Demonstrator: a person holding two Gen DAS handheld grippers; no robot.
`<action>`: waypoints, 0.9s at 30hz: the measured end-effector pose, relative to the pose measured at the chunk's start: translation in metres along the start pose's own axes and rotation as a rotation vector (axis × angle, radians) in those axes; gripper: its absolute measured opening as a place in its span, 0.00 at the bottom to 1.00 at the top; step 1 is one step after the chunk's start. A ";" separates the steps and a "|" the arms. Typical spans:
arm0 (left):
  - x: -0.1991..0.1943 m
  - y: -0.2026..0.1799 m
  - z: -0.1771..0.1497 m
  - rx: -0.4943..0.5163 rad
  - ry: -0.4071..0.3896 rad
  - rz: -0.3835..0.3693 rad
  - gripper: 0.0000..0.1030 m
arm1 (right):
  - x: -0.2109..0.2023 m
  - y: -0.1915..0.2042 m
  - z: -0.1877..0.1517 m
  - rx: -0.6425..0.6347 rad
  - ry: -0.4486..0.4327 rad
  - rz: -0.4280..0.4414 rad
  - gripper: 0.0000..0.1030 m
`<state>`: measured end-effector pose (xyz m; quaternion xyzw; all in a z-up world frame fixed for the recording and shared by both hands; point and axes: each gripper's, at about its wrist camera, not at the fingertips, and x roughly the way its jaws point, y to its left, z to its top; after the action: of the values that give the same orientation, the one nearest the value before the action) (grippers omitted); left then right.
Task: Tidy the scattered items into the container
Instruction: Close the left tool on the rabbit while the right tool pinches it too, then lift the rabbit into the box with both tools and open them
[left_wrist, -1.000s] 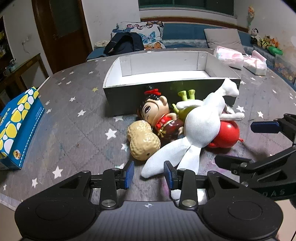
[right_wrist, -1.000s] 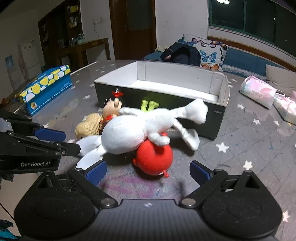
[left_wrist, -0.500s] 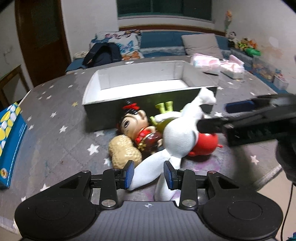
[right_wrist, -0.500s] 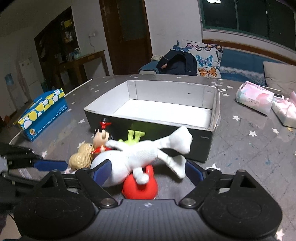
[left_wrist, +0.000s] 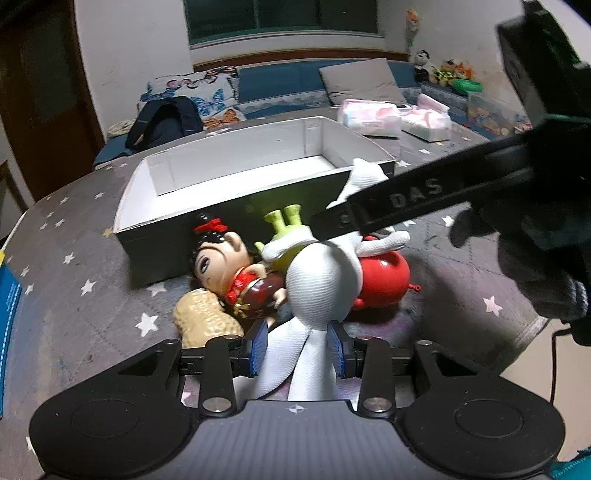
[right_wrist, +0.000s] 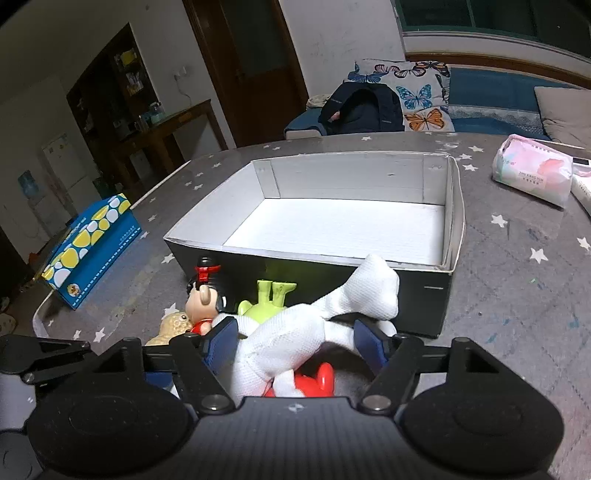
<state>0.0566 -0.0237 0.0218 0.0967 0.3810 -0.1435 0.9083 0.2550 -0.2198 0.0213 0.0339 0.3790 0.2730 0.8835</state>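
A white plush toy lies on a pile in front of the open grey box. Its legs run between the pads of my left gripper, which stands open around them. In the right wrist view the plush body sits between the jaws of my right gripper, which are closing on it, not clearly pressing. Under the plush are a red toy, a green toy, a doll with a red bow and a peanut-shaped toy. The box holds nothing.
A blue tissue box stands at the table's left edge. Pink tissue packs lie at the back right. The table's edge runs close on the right, below a gloved hand. A sofa with a backpack stands behind.
The right gripper has come in over the plush toy and its jaws have narrowed around the body. The left gripper has slid forward so the plush legs lie between its pads.
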 end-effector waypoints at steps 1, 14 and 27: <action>0.000 -0.001 0.000 0.003 -0.003 -0.004 0.37 | 0.001 0.000 0.000 -0.005 -0.002 -0.006 0.69; 0.021 0.001 -0.002 -0.014 0.029 -0.033 0.32 | 0.006 -0.001 0.002 -0.006 0.014 0.026 0.42; -0.002 0.003 0.001 -0.050 -0.084 -0.039 0.23 | -0.026 0.011 0.012 -0.028 -0.071 0.043 0.36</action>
<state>0.0568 -0.0209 0.0242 0.0604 0.3479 -0.1557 0.9225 0.2434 -0.2225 0.0497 0.0395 0.3430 0.2957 0.8907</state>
